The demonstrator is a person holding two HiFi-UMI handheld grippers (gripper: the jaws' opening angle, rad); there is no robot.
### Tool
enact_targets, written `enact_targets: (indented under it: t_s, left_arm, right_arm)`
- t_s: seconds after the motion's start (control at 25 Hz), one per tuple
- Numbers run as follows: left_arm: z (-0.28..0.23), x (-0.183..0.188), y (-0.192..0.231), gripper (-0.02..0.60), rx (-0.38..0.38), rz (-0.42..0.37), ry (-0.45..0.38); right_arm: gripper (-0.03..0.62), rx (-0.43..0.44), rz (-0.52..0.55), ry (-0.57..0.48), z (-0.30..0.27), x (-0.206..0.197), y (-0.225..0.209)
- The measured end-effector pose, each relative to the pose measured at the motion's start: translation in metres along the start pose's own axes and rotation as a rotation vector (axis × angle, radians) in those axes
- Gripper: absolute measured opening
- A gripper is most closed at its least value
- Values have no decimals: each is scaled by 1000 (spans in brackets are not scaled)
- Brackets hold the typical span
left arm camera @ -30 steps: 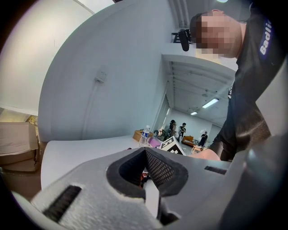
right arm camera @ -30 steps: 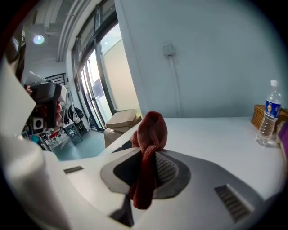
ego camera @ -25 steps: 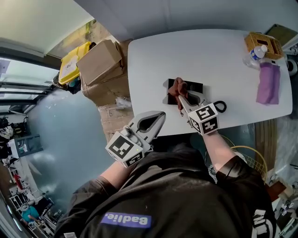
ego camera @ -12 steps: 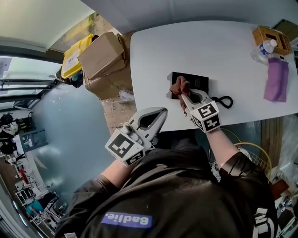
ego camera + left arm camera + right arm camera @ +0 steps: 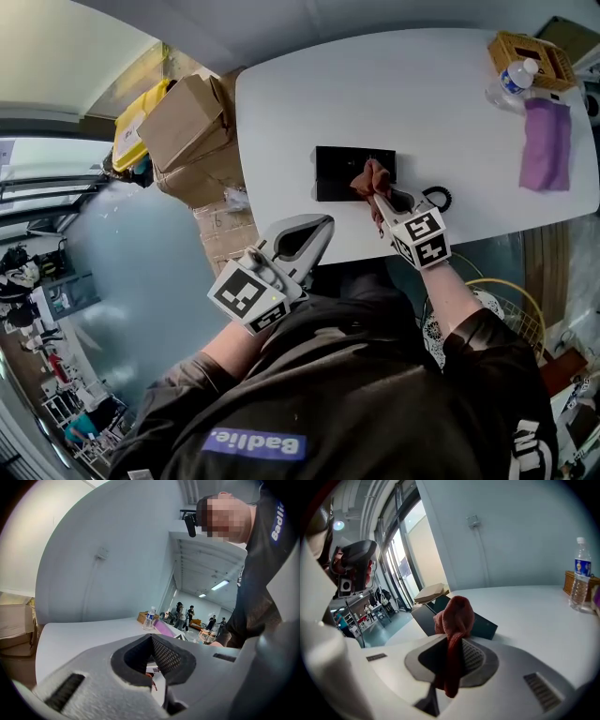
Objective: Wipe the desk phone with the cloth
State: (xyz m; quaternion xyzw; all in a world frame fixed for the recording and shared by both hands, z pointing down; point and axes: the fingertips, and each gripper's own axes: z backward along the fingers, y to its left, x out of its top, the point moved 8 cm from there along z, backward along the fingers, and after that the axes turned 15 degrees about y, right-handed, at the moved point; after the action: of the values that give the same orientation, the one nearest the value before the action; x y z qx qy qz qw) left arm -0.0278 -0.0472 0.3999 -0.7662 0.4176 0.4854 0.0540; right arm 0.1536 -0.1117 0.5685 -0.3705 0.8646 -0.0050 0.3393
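A black desk phone (image 5: 339, 172) lies flat near the front edge of the white table (image 5: 309, 94), with its coiled cord (image 5: 441, 198) to the right. My right gripper (image 5: 379, 199) is shut on a red-brown cloth (image 5: 368, 177), and the bunched cloth rests on the phone's right end. In the right gripper view the cloth (image 5: 454, 616) stands up between the jaws of the right gripper (image 5: 454, 645), in front of the phone (image 5: 486, 626). My left gripper (image 5: 302, 240) hangs off the table's front edge, shut and empty. In its own view the left gripper (image 5: 151, 638) points across the table.
At the table's far right stand a water bottle (image 5: 511, 84) and a wicker basket (image 5: 531, 52), with a purple cloth (image 5: 546, 144) beside them. Cardboard boxes (image 5: 186, 127) and a yellow bin (image 5: 137, 126) sit on the floor to the table's left.
My right gripper has carried the cloth rightward along the phone, from near its left part to its right end. The left gripper has stayed put.
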Motion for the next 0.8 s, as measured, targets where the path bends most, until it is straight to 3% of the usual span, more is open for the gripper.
enact_targets:
  t_s: [0.44,0.64,0.8]
  left_arm:
    - [-20,-3,-12,9,12,14,-12]
    - [-6,-6,-7,9,22,15,-57]
    - [18,-9,9,9,21,11,-88]
  right_arm:
    - [69,-28,8,61,10,-24,-31]
    - [69,-22,57,27,22,3,-11]
    - [69,-11,128,-24,22,51,26]
